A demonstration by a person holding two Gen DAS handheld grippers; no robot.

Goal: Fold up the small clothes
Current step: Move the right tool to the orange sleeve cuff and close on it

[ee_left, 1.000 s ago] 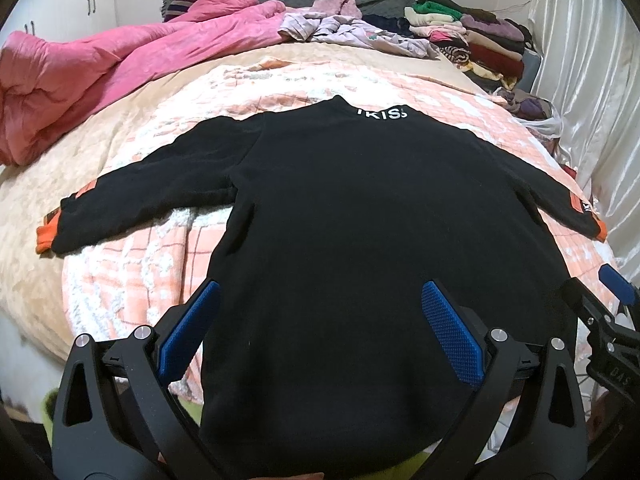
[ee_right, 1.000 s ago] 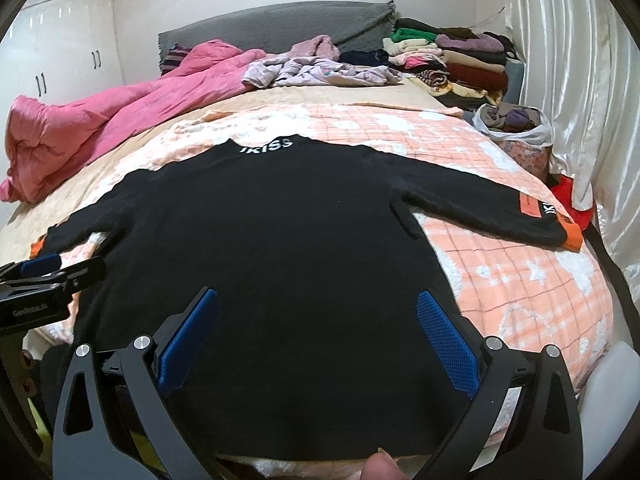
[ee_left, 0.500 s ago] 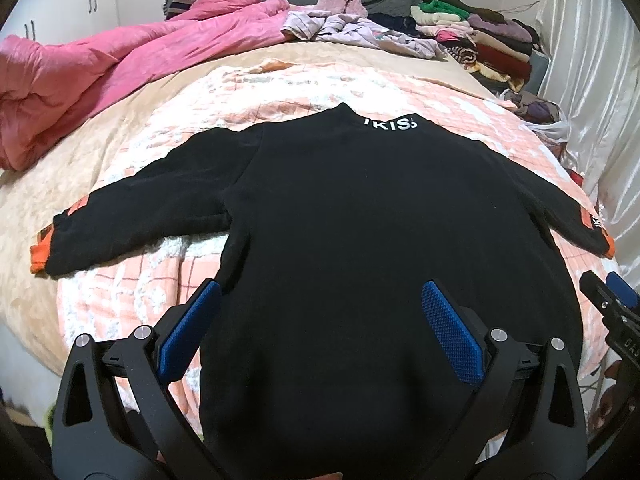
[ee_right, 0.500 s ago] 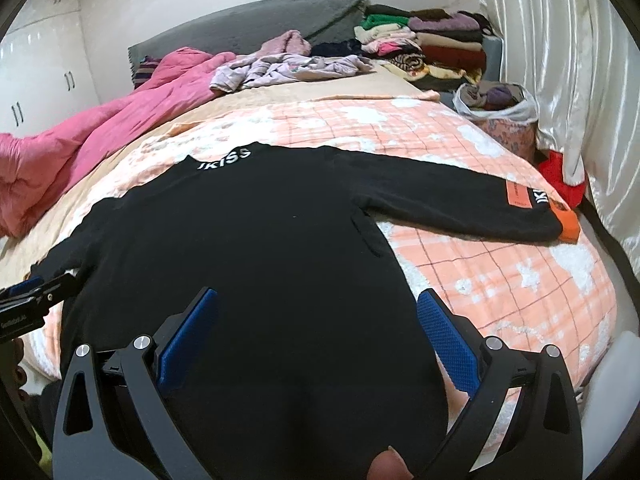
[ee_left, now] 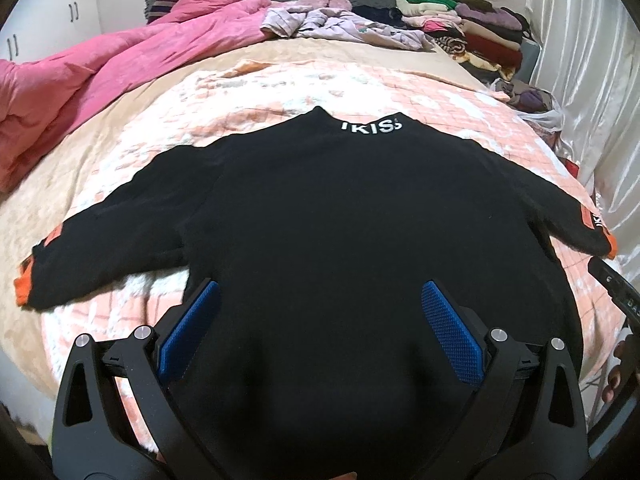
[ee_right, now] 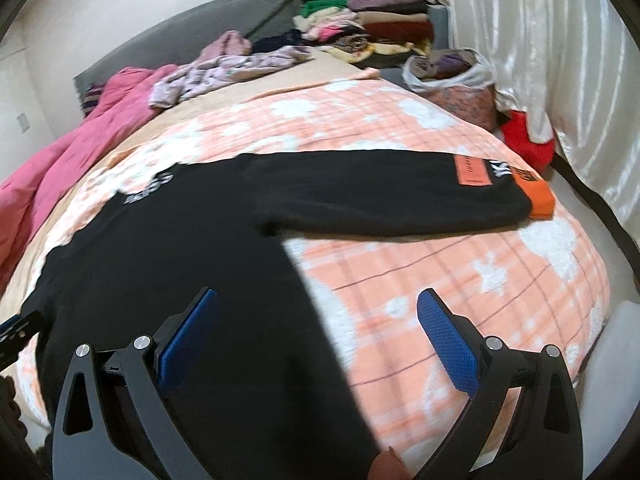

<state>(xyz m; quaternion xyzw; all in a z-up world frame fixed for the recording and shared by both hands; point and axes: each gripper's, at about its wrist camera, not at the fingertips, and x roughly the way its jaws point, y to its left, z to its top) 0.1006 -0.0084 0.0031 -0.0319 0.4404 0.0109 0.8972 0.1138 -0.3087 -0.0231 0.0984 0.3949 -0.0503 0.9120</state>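
Note:
A black sweater (ee_left: 340, 220) with white collar lettering and orange cuffs lies flat on the bed, sleeves spread to both sides. My left gripper (ee_left: 318, 320) hovers open over the sweater's lower body, nothing between its blue pads. In the right wrist view the sweater (ee_right: 180, 264) fills the left half and its right sleeve (ee_right: 392, 196) stretches out to an orange cuff (ee_right: 538, 196). My right gripper (ee_right: 316, 328) is open above the sweater's right side edge and the bedspread. The right gripper's black body (ee_left: 618, 292) shows at the left wrist view's right edge.
The bed has a peach and white checked cover (ee_right: 460, 272). A pink quilt (ee_left: 100, 76) lies bunched at the left. Loose clothes (ee_left: 340, 24) and a stack of folded clothes (ee_left: 464, 28) sit at the headboard. A bag of clothes (ee_right: 452, 76) and a curtain (ee_right: 540, 60) stand at the right.
The right gripper swung to the right, toward the right sleeve and the bed's right side. The left gripper moved a little forward and lower over the sweater. Both stayed open.

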